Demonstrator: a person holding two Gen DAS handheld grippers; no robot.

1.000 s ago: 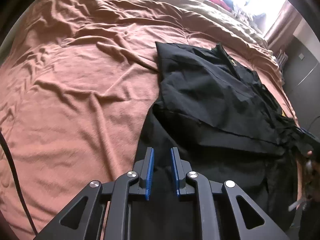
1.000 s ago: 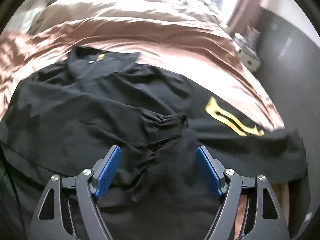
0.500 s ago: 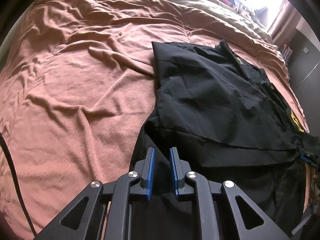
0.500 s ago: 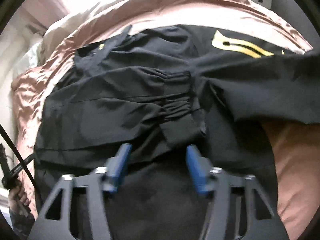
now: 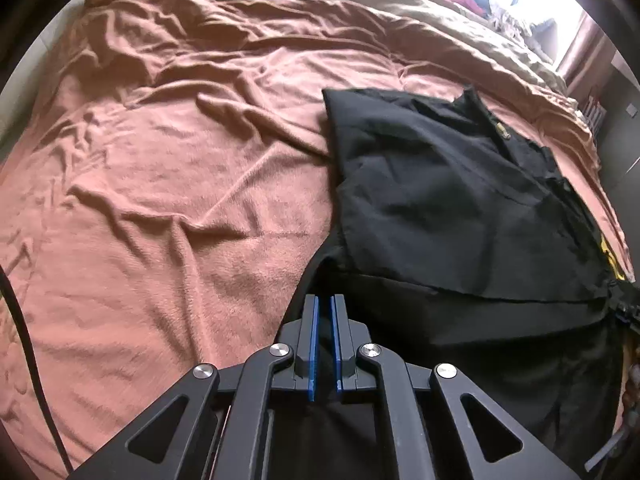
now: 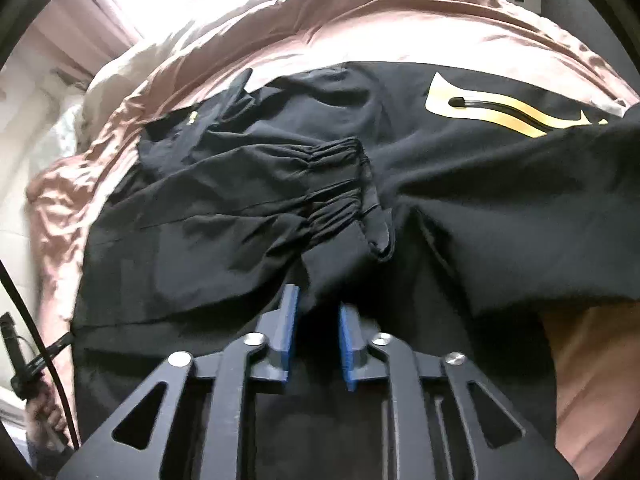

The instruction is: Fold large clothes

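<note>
A black jacket (image 5: 452, 200) with a yellow logo (image 6: 500, 114) lies on a bed with a pink-brown blanket (image 5: 168, 168). One sleeve with a gathered cuff (image 6: 336, 184) is folded across the body. My left gripper (image 5: 324, 312) is shut on the jacket's near hem at its left edge. My right gripper (image 6: 318, 312) is nearly closed on dark fabric at the near hem below the cuff, with cloth between the blue pads (image 6: 289, 330).
A beige duvet (image 5: 420, 12) and bright clothes lie at the far end of the bed by a window. A dark wall and cabinet (image 5: 618, 120) stand to the right. A black cable (image 5: 24, 340) hangs at the left.
My right gripper has closed from wide open to a narrow gap on the hem and has swung its view. My left gripper's jaws narrowed on the hem.
</note>
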